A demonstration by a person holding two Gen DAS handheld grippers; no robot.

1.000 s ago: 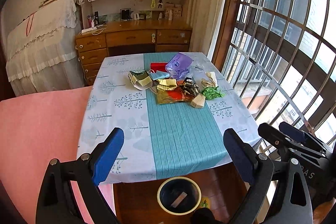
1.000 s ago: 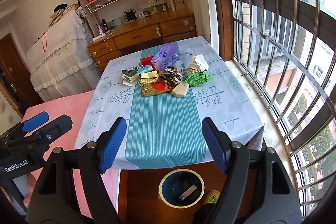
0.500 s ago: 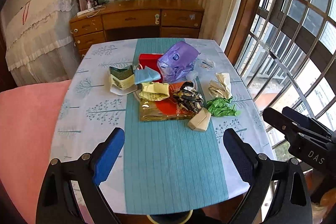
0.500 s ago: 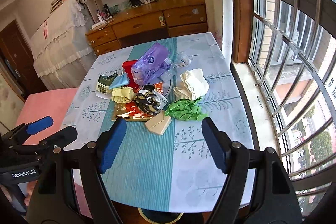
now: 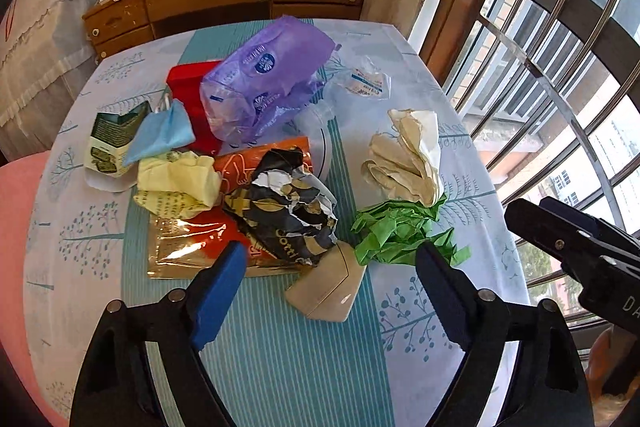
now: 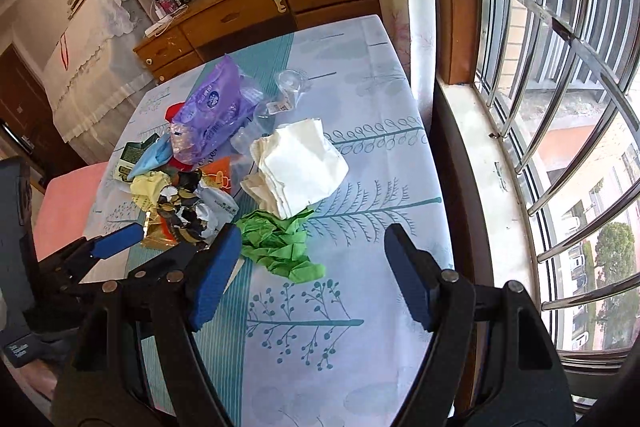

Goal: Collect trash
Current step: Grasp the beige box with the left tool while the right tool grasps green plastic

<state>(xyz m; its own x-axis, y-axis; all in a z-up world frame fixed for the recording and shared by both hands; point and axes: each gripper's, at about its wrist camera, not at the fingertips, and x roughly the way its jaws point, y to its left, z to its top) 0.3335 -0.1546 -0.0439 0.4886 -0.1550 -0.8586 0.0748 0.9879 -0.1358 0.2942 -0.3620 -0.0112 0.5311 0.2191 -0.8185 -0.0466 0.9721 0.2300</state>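
Nearest the lens, the left gripper (image 5: pixel 326 285) is held wide, its jaws just narrowed a little, nothing pinched; a beige packet (image 5: pixel 328 291) lies between them. At two o'clock the right gripper (image 6: pixel 312 273) is spread wide and empty. Beyond, green crumpled paper (image 5: pixel 396 231), white tissues (image 6: pixel 298 167) and a purple bag (image 5: pixel 264 79) are heaped mid-table (image 5: pixel 80 267).

Each hand-held gripper (image 5: pixel 328 283) is a black frame with silver rivets, blue finger pads (image 6: pixel 214 273) and white lettering.
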